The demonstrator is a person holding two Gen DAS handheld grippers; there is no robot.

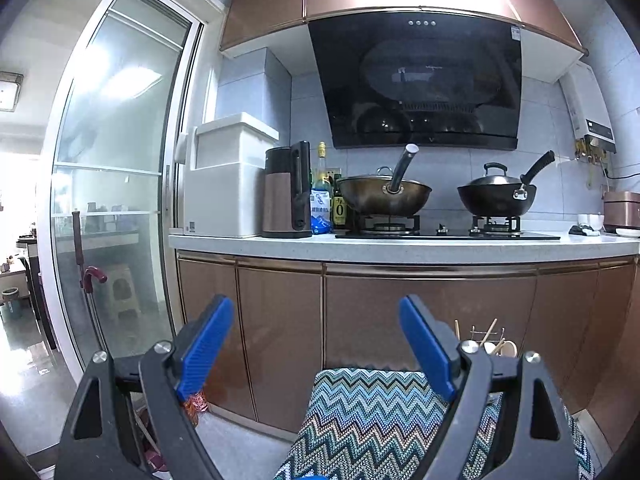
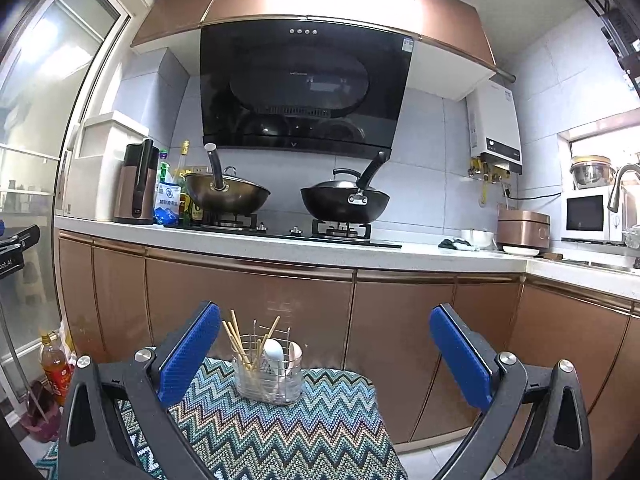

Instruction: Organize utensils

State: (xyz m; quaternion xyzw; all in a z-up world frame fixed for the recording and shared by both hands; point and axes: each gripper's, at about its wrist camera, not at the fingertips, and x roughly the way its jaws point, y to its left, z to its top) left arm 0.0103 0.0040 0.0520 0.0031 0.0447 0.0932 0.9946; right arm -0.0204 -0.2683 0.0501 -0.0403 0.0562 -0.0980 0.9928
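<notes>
**Both grippers wide, utensil holder on the zigzag cloth**

Blue pads of my left gripper (image 1: 316,344) fill the bottom of the left wrist view, spread wide with nothing between them. Just past them lies the zigzag cloth (image 1: 368,412). Behind my right-hand finger (image 1: 426,346) the tops of the chopsticks (image 1: 489,331) and a pale spoon (image 1: 508,348) peek up; the holder itself is mostly hidden from this side. Farther off runs the white counter (image 1: 400,248) above brown cabinet doors (image 1: 280,320), with a bronze wok (image 1: 384,196) and a black wok (image 1: 496,198) on the burners, and a brown kettle (image 1: 286,192) to the left.

From the right wrist view, my right gripper (image 2: 325,350) is also spread wide and holds nothing. Between its pads, but well beyond them, the wire utensil holder (image 2: 268,376) stands upright on the far end of the zigzag cloth. Wooden chopsticks lean in its left part, and a white spoon (image 2: 273,350) sits near the middle with another pale utensil at the right. A rice cooker (image 2: 524,228) and a microwave (image 2: 588,214) sit on the counter at right.
</notes>
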